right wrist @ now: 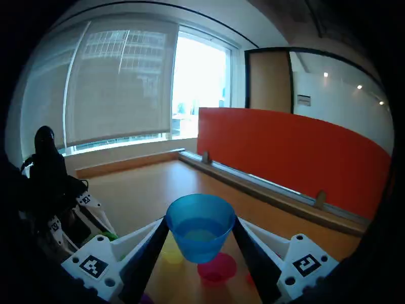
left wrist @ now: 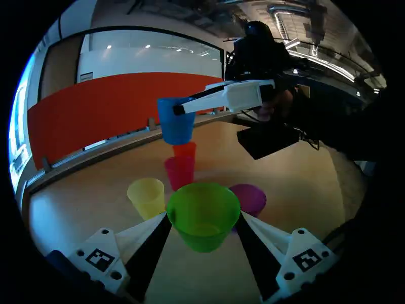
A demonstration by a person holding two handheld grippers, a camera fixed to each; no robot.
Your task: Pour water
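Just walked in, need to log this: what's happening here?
A person works two handheld grippers. The left gripper is shut on a green plastic cup, the right gripper on a blue plastic cup, held upright above the wooden table. A yellow cup, a pink cup, an orange cup and a purple cup stand on it. Neither held cup is tilted yet.

A pale wooden table (left wrist: 304,187) spreads across the lower half of the left gripper view. Along its far edge, from nine to twelve o'clock, stands an orange-red partition (left wrist: 101,111), and above it a white wall (left wrist: 152,61) dotted with small ceiling lights. Bare ceiling pipework (left wrist: 283,20) runs at one o'clock. In the right gripper view a window (right wrist: 202,86) glares at twelve o'clock, with a lowered roller blind (right wrist: 116,86) at ten and a wooden door (right wrist: 268,81) at one.
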